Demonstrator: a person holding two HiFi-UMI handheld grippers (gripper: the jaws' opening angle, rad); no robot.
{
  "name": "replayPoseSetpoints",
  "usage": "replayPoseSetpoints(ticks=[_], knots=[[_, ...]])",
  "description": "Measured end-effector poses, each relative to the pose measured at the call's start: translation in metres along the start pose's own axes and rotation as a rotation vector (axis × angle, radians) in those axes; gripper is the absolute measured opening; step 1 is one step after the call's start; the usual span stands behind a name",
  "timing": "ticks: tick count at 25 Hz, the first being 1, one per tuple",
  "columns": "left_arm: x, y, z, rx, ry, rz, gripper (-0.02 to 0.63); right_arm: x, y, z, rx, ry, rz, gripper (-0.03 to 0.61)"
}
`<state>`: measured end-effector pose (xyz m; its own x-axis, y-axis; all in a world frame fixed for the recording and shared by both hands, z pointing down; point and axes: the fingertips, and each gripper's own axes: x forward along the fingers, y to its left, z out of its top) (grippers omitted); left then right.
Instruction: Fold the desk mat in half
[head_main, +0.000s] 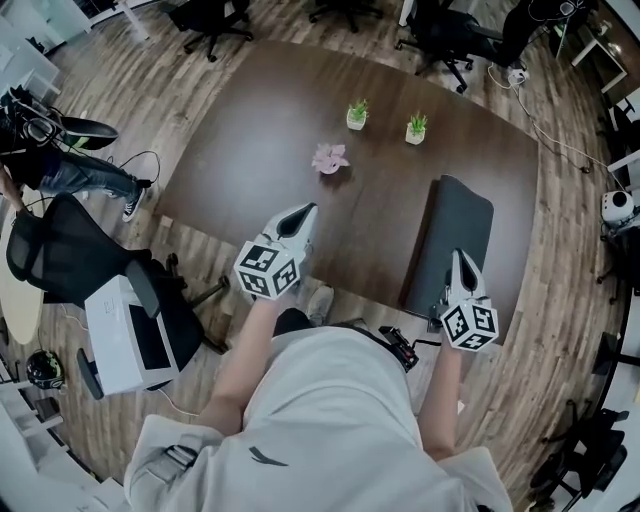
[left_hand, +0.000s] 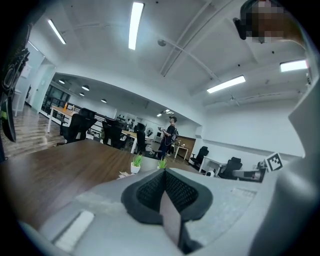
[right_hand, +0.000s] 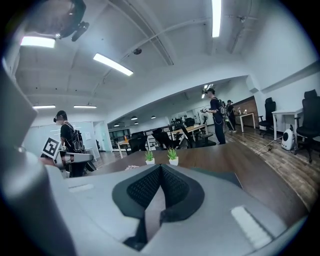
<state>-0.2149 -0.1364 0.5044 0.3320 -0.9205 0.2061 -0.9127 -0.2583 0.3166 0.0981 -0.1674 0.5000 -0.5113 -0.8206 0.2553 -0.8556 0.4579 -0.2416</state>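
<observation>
The dark grey desk mat (head_main: 452, 245) lies as a narrow strip on the right part of the brown table (head_main: 260, 130), reaching from near the front edge toward the middle. My right gripper (head_main: 458, 257) hovers over the mat's near end, shut with nothing between its pads. My left gripper (head_main: 305, 210) is over the table's front edge, well left of the mat, and is shut and empty too. In the left gripper view the pads (left_hand: 150, 190) meet along one line. The right gripper view shows the right gripper (right_hand: 160, 167) with a corner of the mat (right_hand: 225, 176) just beyond it.
Two small potted plants (head_main: 357, 114) (head_main: 416, 128) and a pink flower piece (head_main: 329, 157) stand mid-table. A black office chair (head_main: 60, 255) and a white box (head_main: 125, 335) are on the floor at the left. More chairs ring the far side; people stand in the background.
</observation>
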Motion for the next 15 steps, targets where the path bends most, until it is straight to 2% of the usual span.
replayPoseSetpoints(ticks=[4, 8, 10, 12, 15], knots=[[0.001, -0.012, 0.013, 0.076, -0.068, -0.049, 0.005, -0.011, 0.001, 0.013, -0.067, -0.072, -0.016, 0.002], [-0.011, -0.029, 0.044, 0.144, -0.272, -0.141, 0.005, -0.033, 0.016, 0.046, -0.237, -0.26, -0.027, 0.002], [-0.02, -0.036, 0.058, 0.178, -0.356, -0.169, 0.005, -0.042, 0.021, 0.057, -0.28, -0.325, -0.031, 0.002], [-0.024, -0.038, 0.065, 0.194, -0.39, -0.173, 0.005, -0.047, 0.019, 0.061, -0.264, -0.347, -0.034, 0.002], [-0.023, -0.036, 0.068, 0.193, -0.397, -0.162, 0.005, -0.049, 0.01, 0.06, -0.264, -0.329, -0.077, 0.002]])
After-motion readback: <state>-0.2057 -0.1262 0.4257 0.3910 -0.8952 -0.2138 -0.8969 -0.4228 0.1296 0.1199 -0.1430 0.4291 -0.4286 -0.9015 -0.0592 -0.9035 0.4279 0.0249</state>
